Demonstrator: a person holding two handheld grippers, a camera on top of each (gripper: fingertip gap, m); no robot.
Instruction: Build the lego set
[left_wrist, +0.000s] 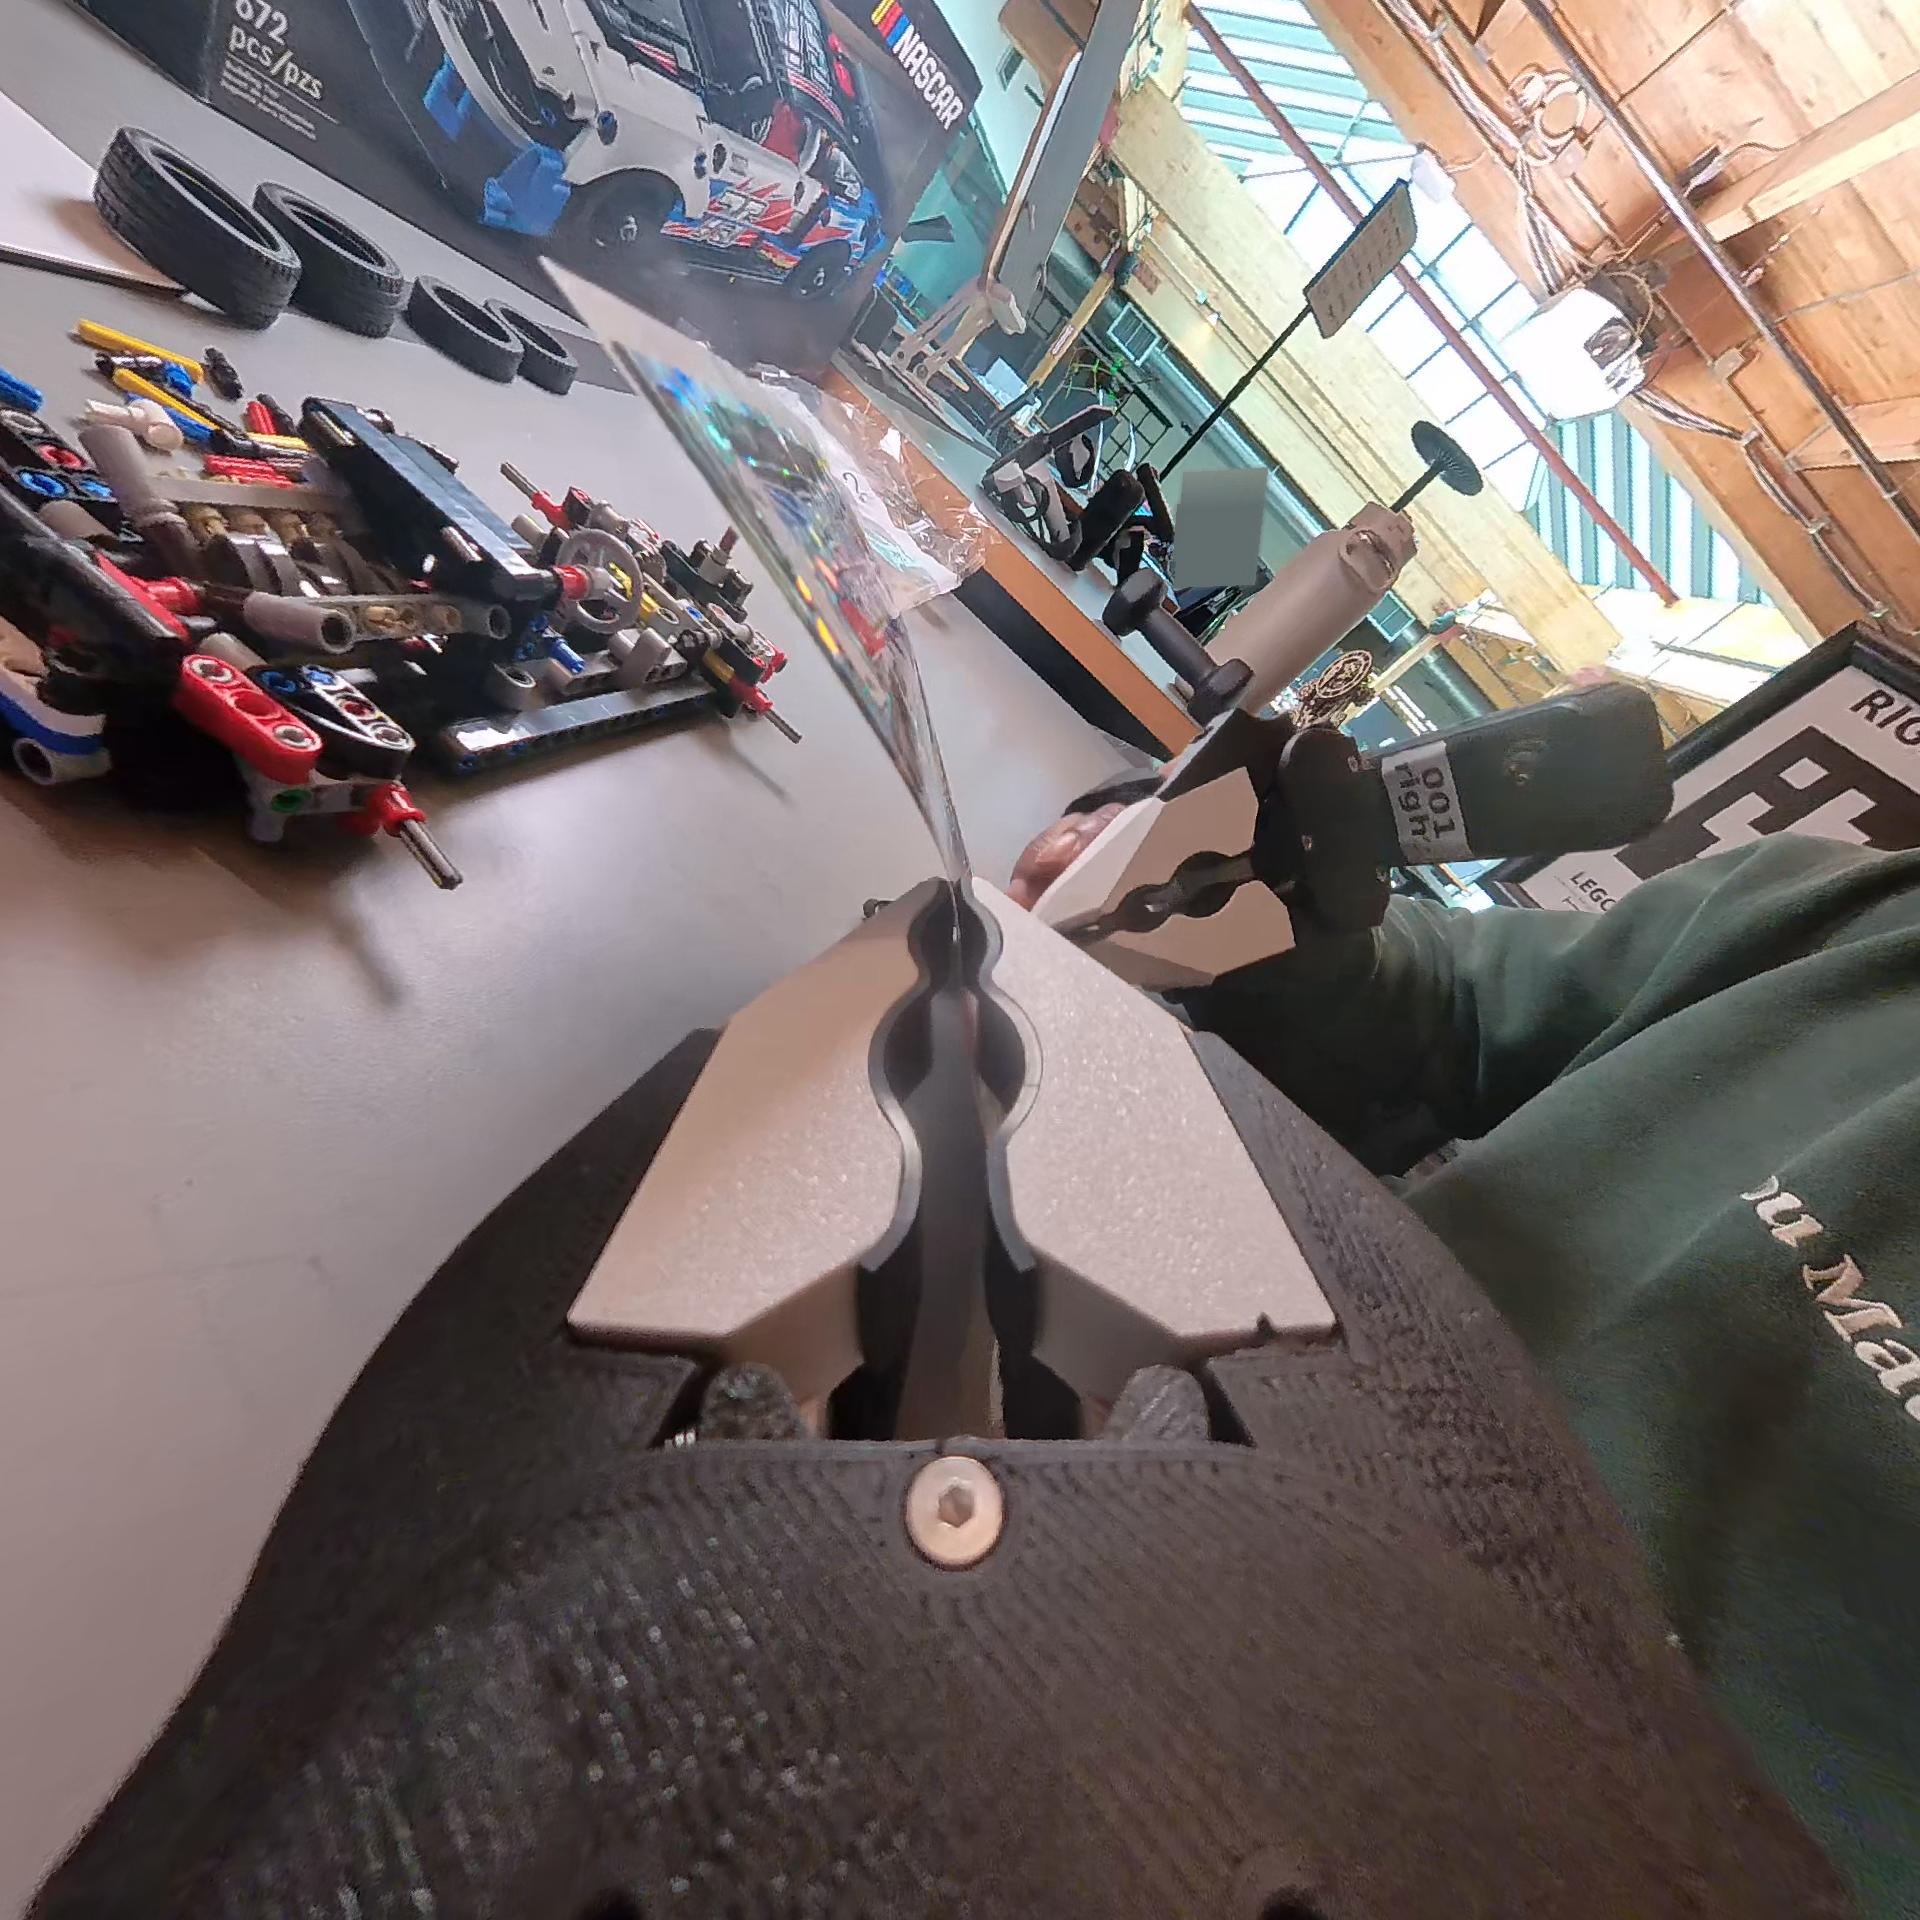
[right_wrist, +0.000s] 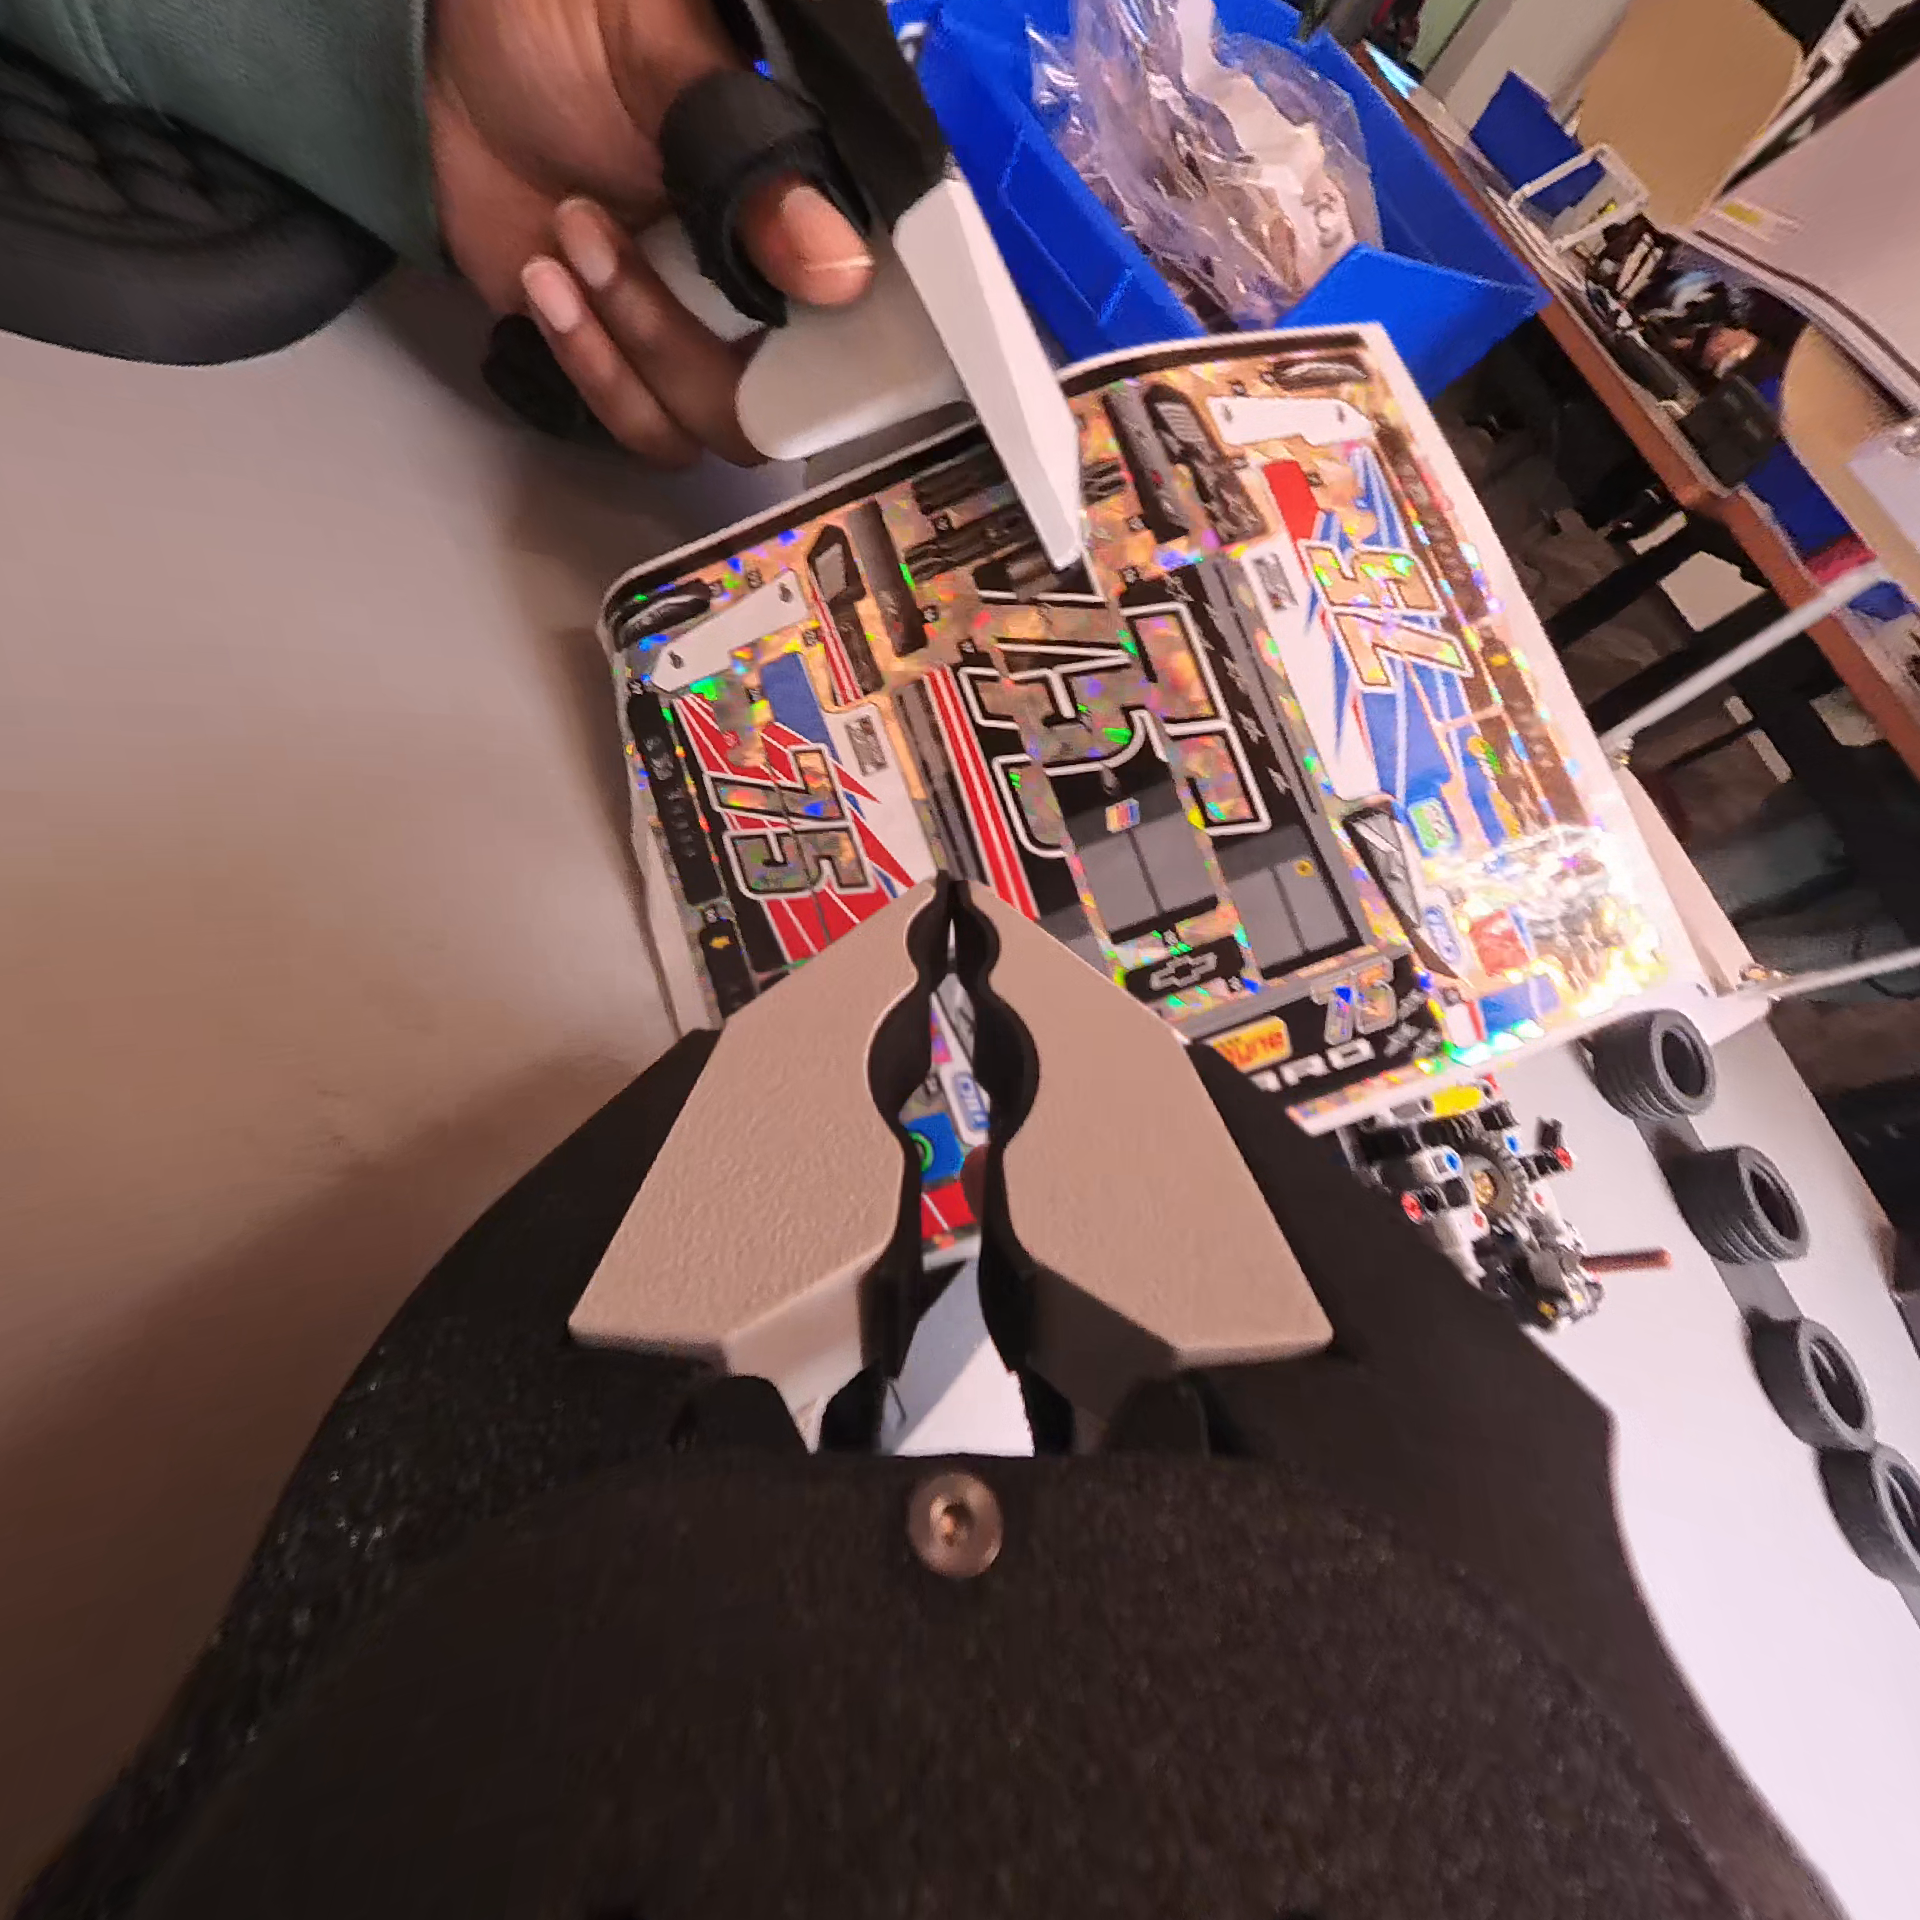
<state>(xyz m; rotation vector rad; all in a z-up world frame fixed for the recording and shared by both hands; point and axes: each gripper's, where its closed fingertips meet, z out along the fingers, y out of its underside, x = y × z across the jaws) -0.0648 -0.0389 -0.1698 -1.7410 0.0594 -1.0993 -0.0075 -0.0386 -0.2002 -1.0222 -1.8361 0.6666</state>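
Tongs on your left (left_wrist: 951, 904) are pinching the edge of the glittering sticker sheet (right_wrist: 1195, 748), holding it up off the table (left_wrist: 260, 1091). Your right tongs (right_wrist: 951, 899) are pressed together at the tips, hovering over the sheet's near corner. The part-built lego car (left_wrist: 343, 592) is lying beside four black tyres (left_wrist: 332, 265).

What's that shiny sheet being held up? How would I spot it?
Start at the grey table with the half-built toy car and four black tyres. Held above it, pinched at its edge by the left tool, is the sticker sheet. Nothing else there glitters with rainbow foil.
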